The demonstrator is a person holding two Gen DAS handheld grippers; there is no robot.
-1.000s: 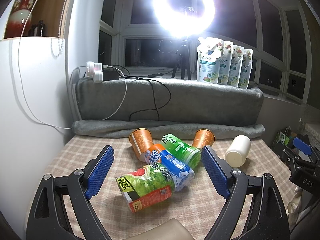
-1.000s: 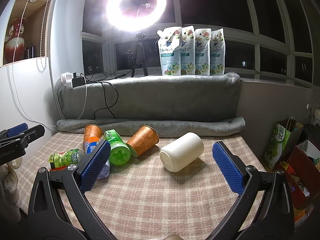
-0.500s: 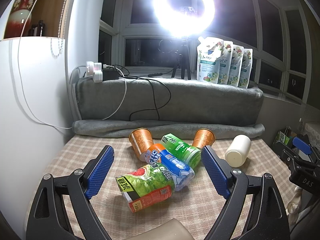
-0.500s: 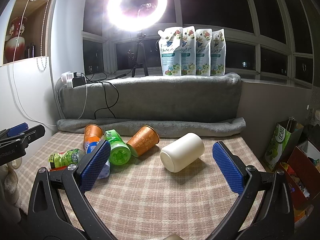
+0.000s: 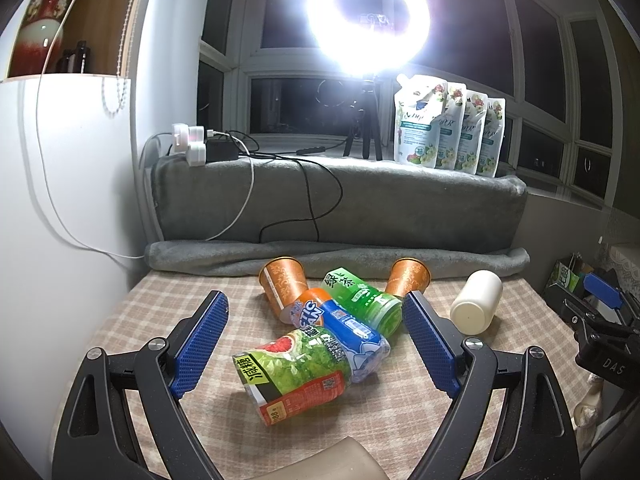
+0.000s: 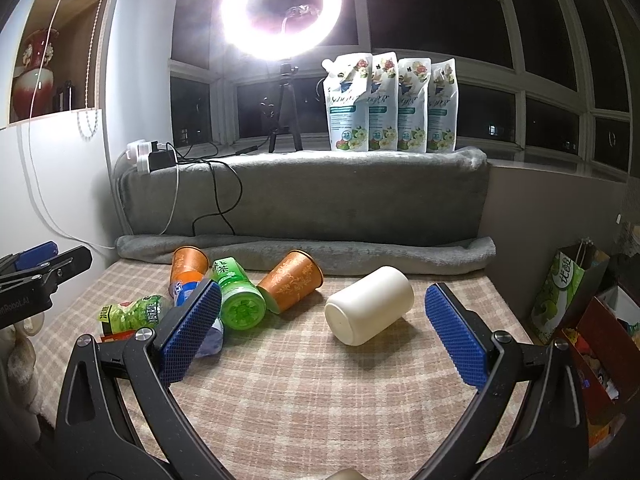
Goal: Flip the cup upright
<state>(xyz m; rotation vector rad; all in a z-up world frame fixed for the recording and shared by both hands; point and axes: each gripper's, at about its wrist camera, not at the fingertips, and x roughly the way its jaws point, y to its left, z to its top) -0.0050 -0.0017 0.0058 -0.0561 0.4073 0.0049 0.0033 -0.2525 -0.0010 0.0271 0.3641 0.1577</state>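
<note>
A white cup [image 6: 370, 306] is seen lying on its side on the checked tablecloth [image 6: 304, 392], its closed base turned toward the right wrist camera and its mouth facing away. It lies in front of the right gripper [image 6: 322, 336], whose blue-padded jaws are spread wide with nothing between them; no contact with the cup is made.

In the left wrist view the same cup [image 5: 477, 307] is found to the right, well apart from the left gripper [image 5: 316, 346], which is likewise held wide open above the cloth and grips nothing. Ahead of that gripper a heap of toppled things is piled together: a green-and-red drink carton [image 5: 294, 376], a blue-labelled bottle [image 5: 344, 330], a green tea bottle [image 5: 362, 298] and two orange paper cups [image 5: 282, 282], [image 5: 408, 276]. Whether the carton is touched by the blue bottle or merely overlapped in view cannot be told for certain.

Behind, a grey blanket [image 6: 304, 208] is draped over a ledge on which four refill pouches [image 6: 390, 102] are stood below a ring light [image 6: 280, 8].
</note>
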